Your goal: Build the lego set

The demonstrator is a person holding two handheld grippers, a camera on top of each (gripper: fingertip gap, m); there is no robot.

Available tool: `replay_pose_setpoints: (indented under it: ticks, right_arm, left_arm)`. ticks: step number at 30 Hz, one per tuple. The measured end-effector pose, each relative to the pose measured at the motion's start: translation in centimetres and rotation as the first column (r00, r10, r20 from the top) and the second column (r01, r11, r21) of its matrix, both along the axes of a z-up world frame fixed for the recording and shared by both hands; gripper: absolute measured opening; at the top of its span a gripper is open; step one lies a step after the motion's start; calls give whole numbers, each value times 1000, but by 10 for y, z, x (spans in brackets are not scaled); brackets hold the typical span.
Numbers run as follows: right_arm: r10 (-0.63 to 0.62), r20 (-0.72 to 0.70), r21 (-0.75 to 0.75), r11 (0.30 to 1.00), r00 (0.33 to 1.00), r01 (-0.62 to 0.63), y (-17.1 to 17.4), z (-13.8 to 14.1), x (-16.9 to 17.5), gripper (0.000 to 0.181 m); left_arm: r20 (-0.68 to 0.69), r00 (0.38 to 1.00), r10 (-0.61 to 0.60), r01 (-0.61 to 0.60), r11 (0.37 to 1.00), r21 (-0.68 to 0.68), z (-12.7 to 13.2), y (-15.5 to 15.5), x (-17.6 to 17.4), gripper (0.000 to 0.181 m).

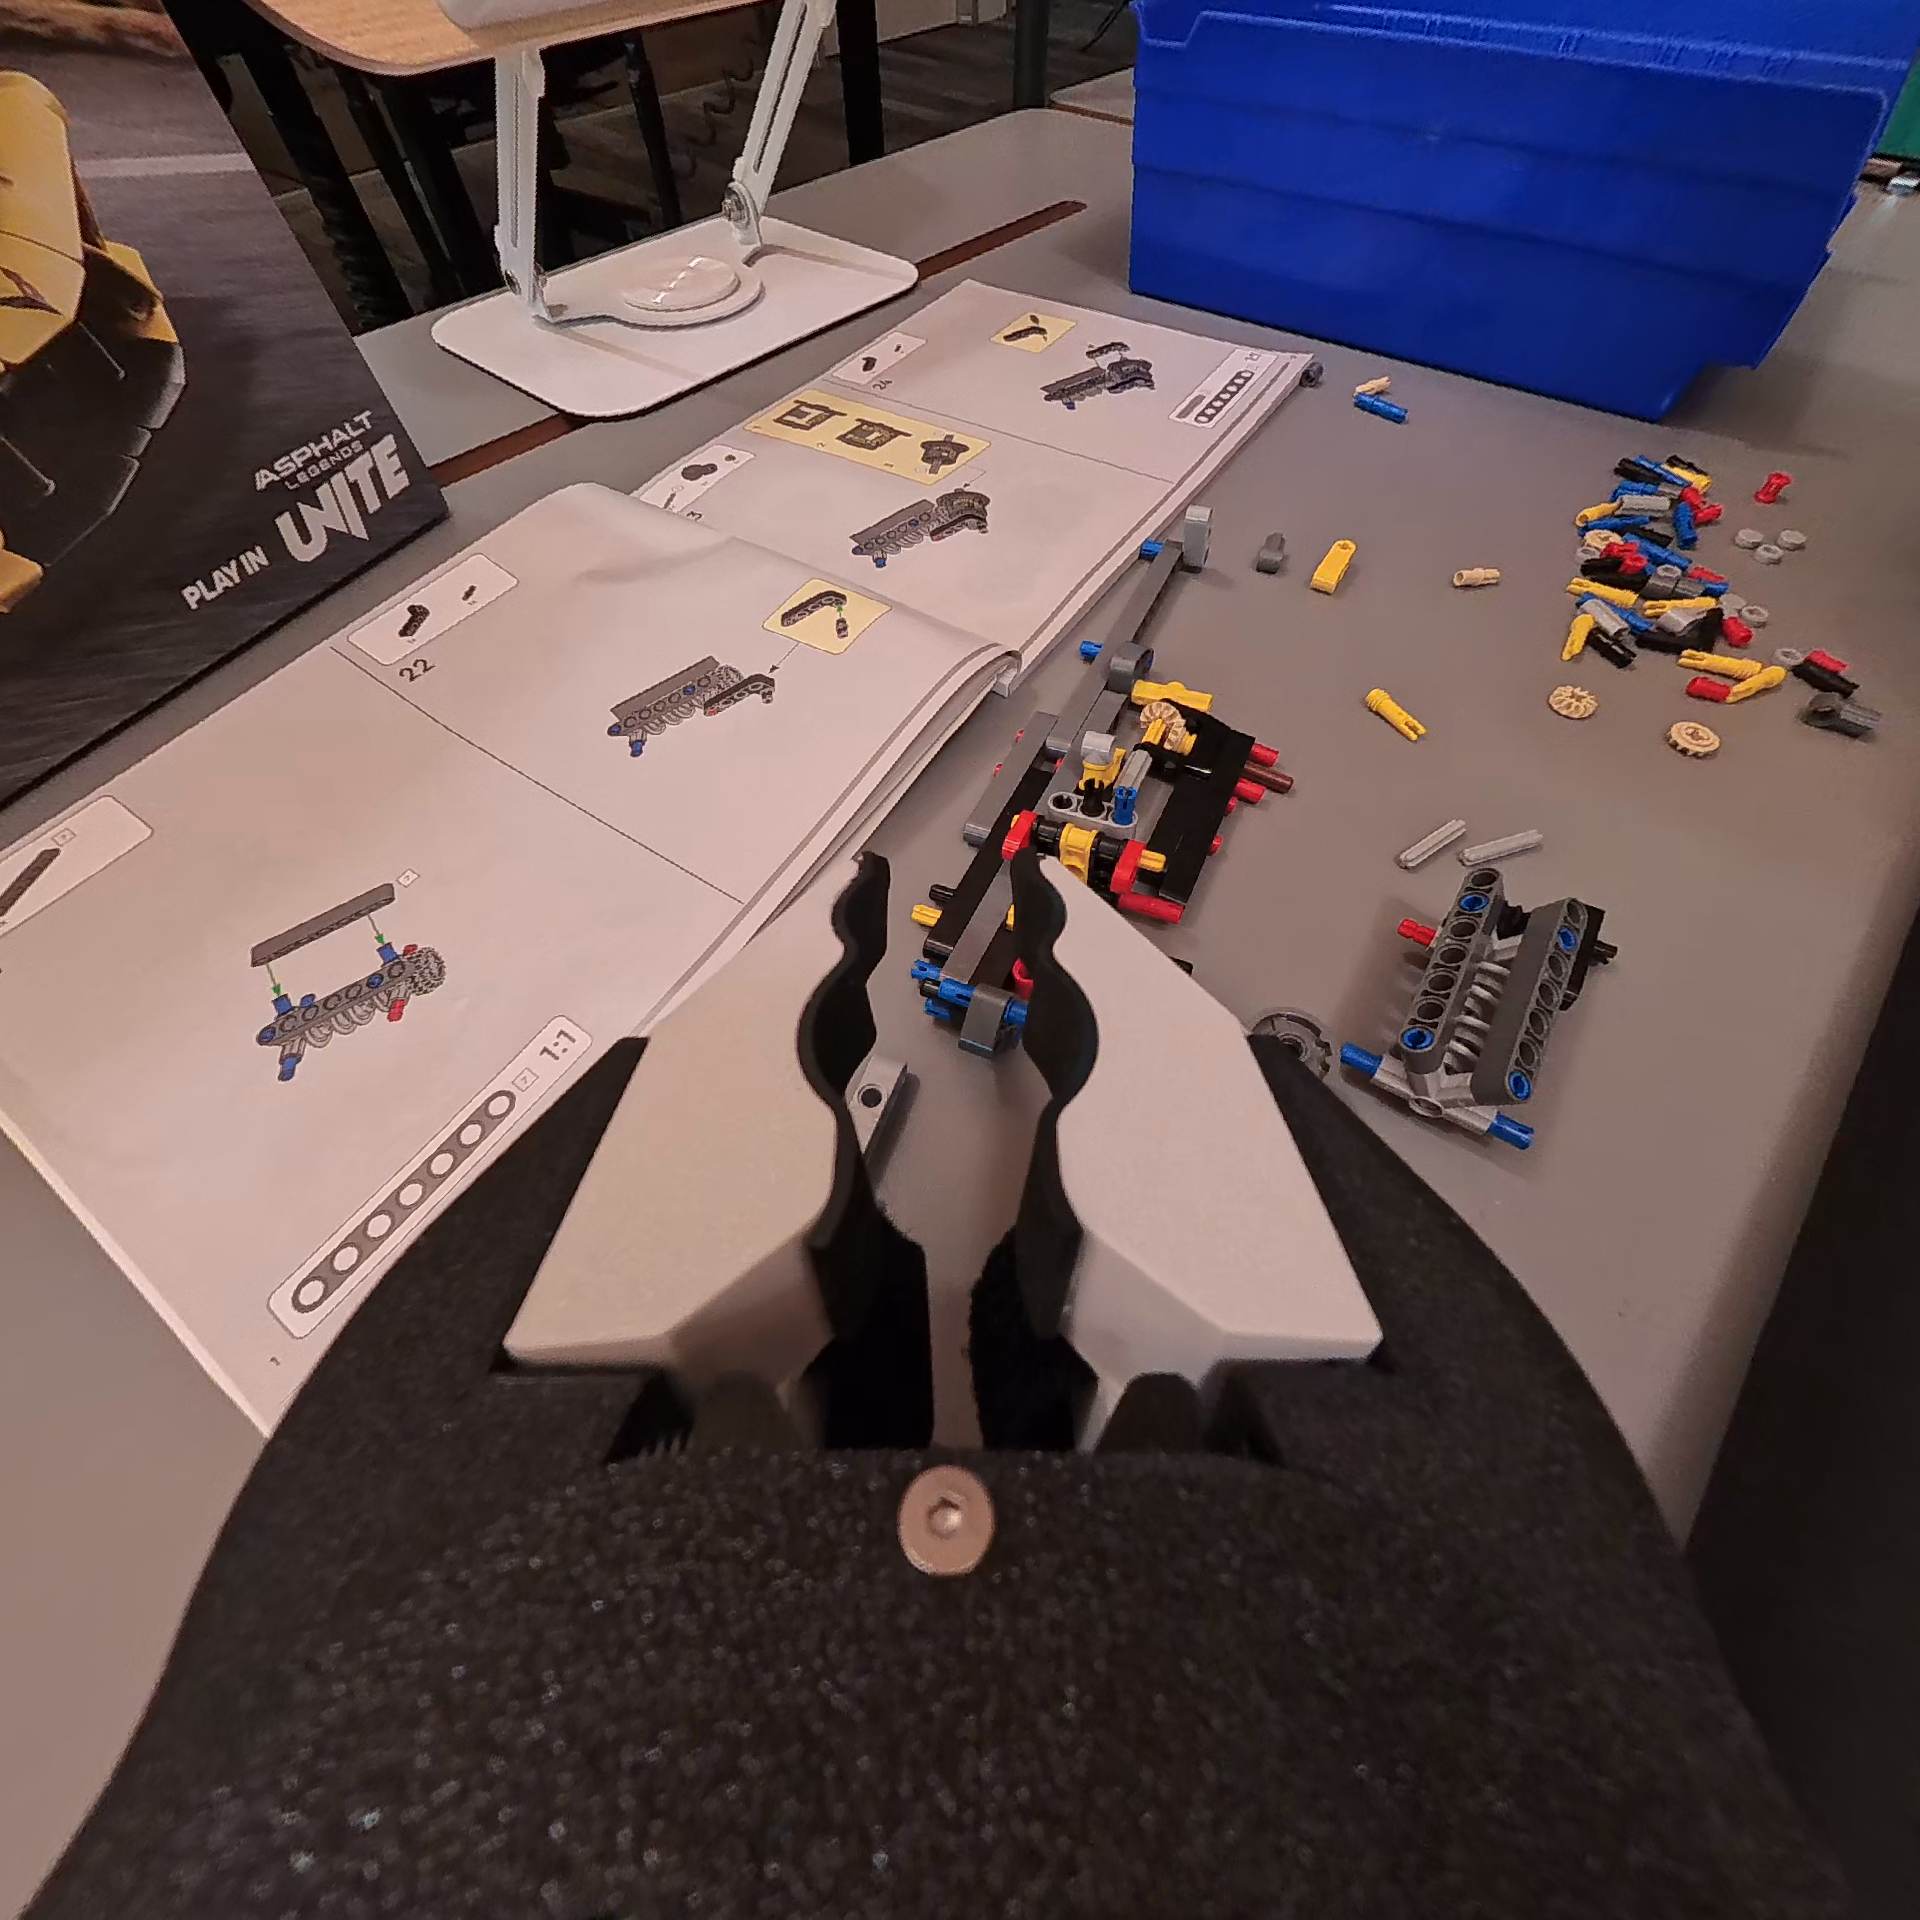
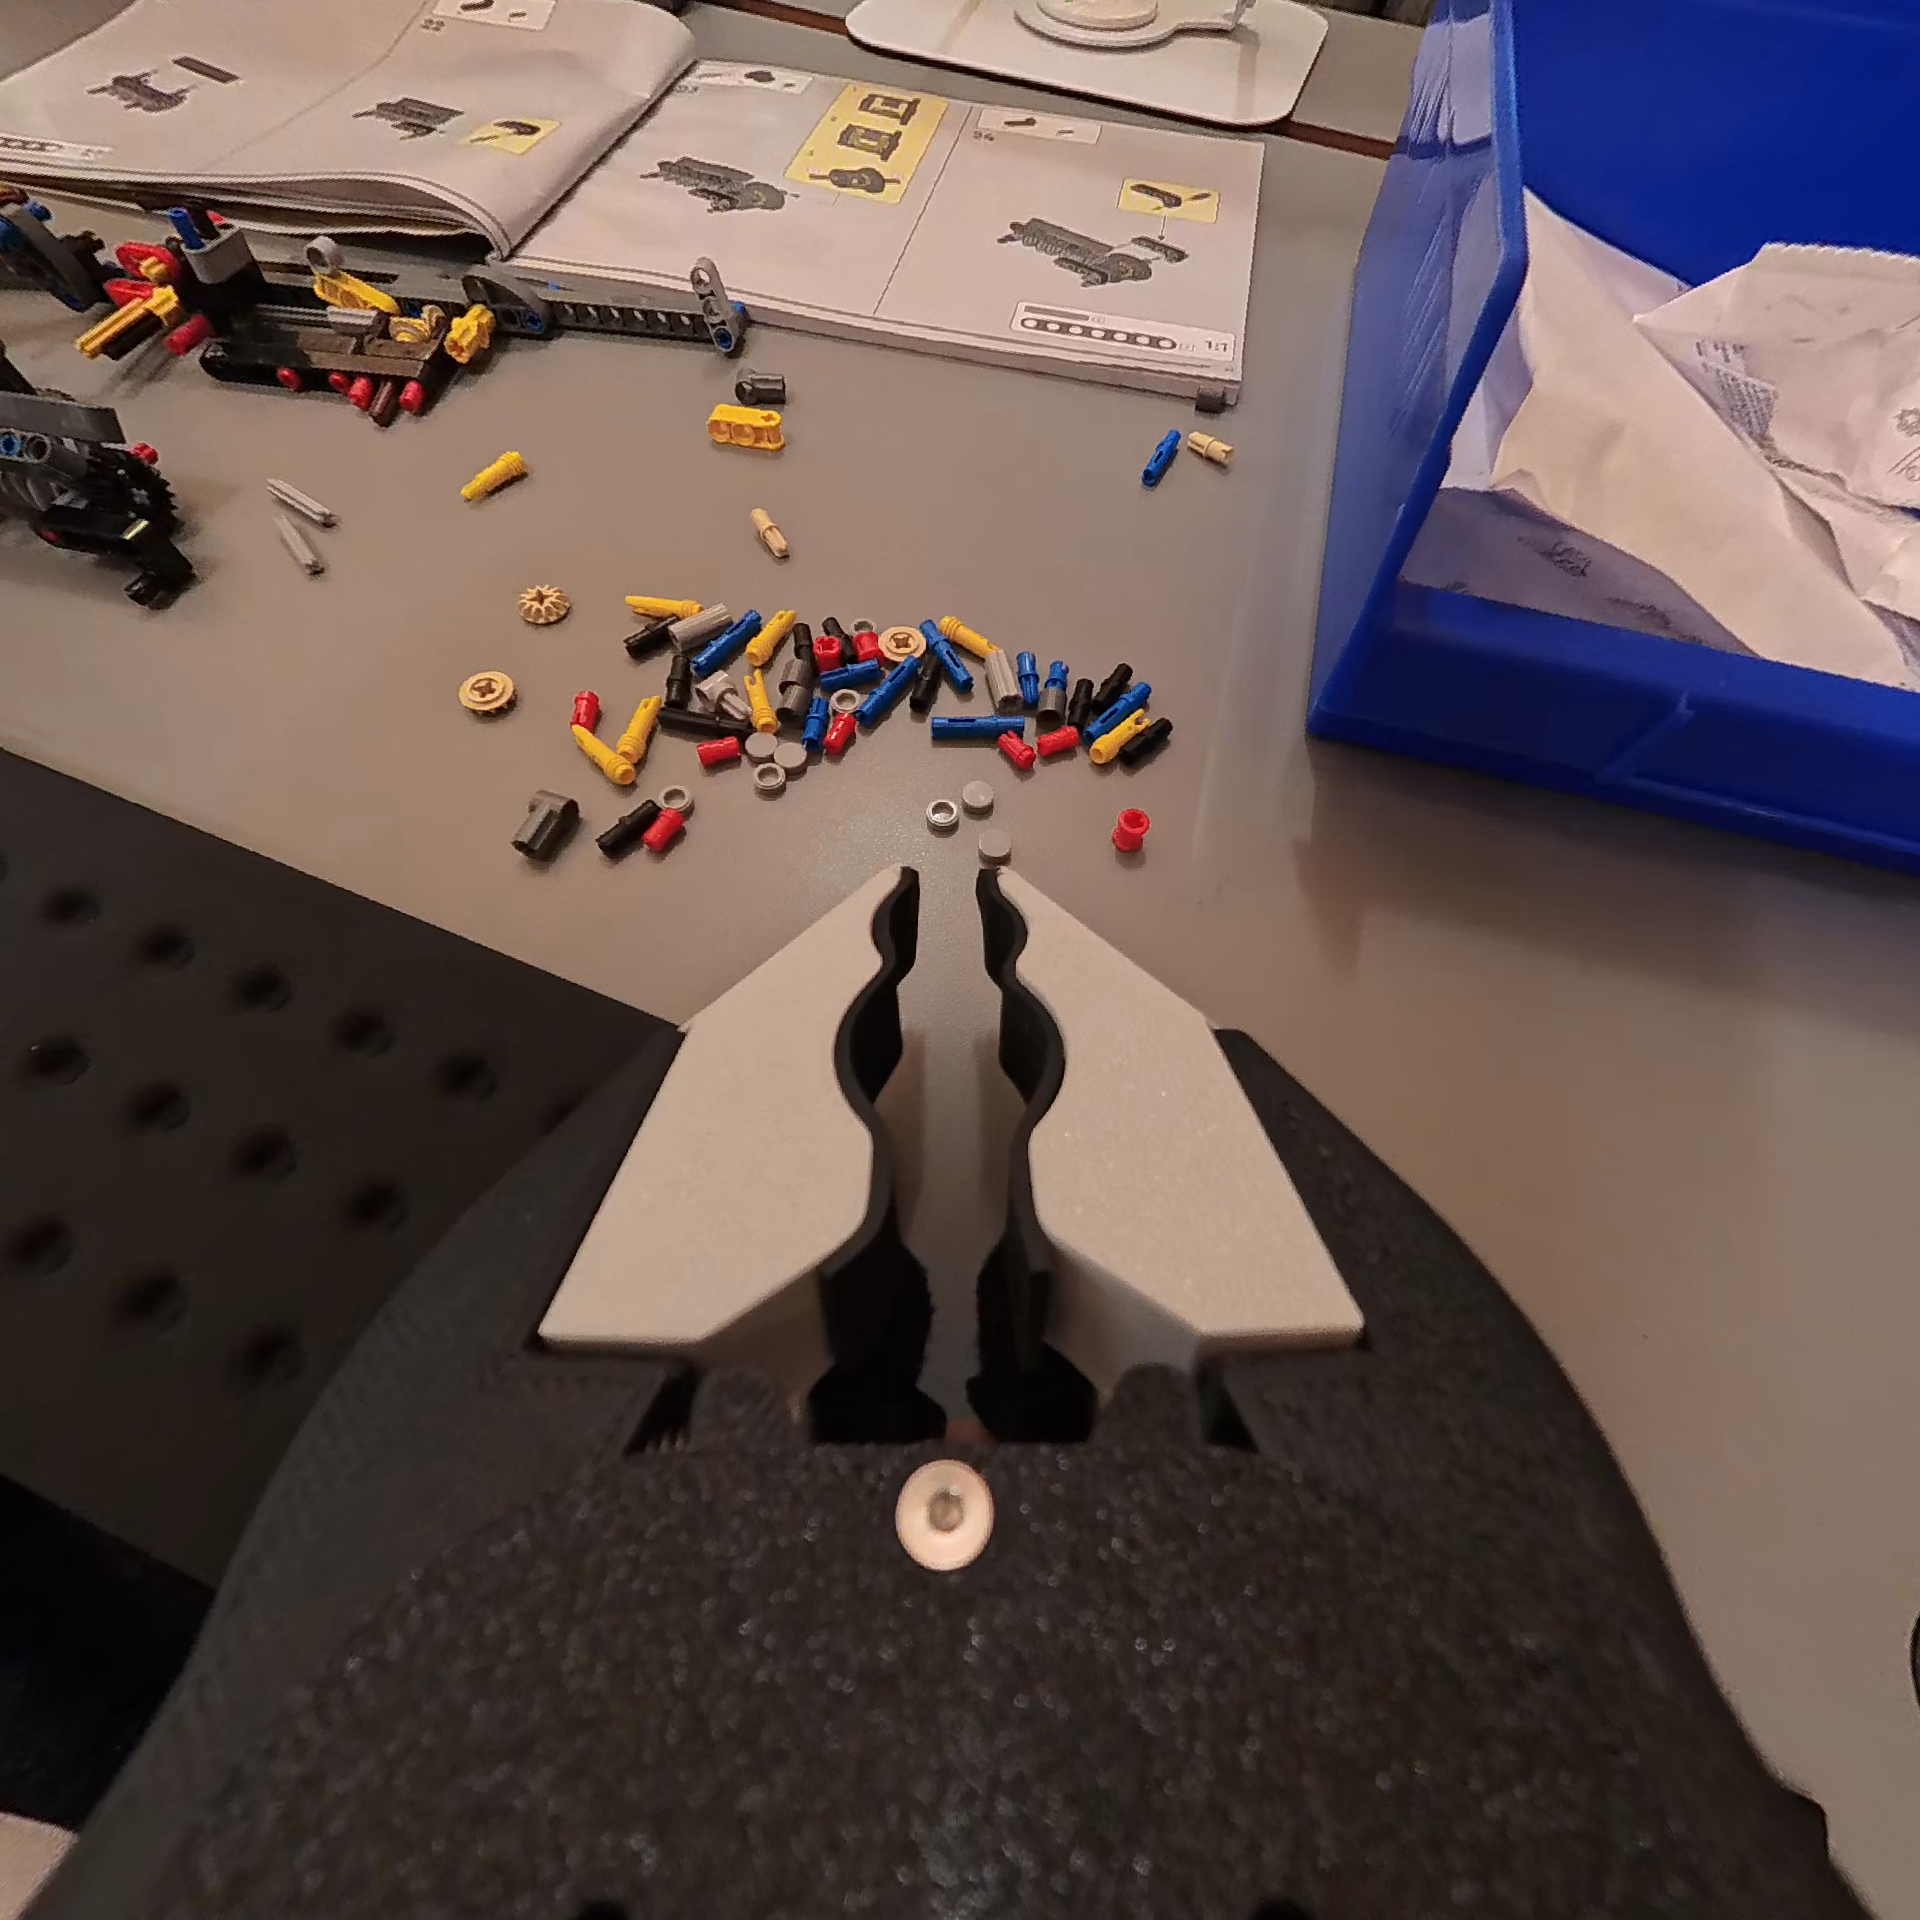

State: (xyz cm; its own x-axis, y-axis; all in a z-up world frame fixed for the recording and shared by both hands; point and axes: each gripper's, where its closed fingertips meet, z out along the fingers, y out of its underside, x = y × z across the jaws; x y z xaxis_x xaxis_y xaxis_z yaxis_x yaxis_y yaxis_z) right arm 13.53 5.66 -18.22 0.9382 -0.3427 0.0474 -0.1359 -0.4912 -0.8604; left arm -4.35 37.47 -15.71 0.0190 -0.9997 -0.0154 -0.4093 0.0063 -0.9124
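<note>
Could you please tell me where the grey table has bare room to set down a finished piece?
Free: the grey table right of the right hand-held gripper, below the blue plastic bin. Crowded: the heap of small coloured pins and the long partly built frame beside the open paper instruction booklet.

We see the open instruction booklet (image 1: 582, 748) lying on the table (image 1: 1558, 1195), with the long chassis assembly (image 1: 1101, 831) just beside its right edge. Right of that sits the smaller engine block (image 1: 1486, 1008) — farther right, the heap of loose pins (image 2: 883, 675). Behind the heap stands the bin (image 2: 1621, 623) — crumpled paper (image 2: 1714, 436) inside.
</note>
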Motion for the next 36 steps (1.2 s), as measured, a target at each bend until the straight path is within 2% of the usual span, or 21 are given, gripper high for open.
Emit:
replay_pose_setpoints:
  ticks: [18,22,25,28,33,36]
  right_arm:
    - [10,-12,1,1000,1000,-10,0,-1,-1,12]
    - [12,-23,12,1000,1000,-12,1,0,-1,12]
    - [14,-42,33,999,999,-12,1,2,-1,12]
    - [13,-52,33,999,999,-11,1,1,0,12]
    - [18,-52,8,1000,998,-17,3,-2,1,12]
    - [12,-43,4,1000,999,-12,3,-2,2,11]
  left_arm:
    - [8,1000,8,-8,1000,-1,2,1,0,23]
    - [17,997,78,-78,997,26,5,16,-5,23]
    - [37,975,218,-219,975,32,18,44,-28,23]
    - [17,945,327,-327,945,14,30,64,-70,22]
    - [-97,924,370,-367,929,48,27,59,-137,22]
    - [-88,922,377,-380,925,-15,22,45,-164,23]
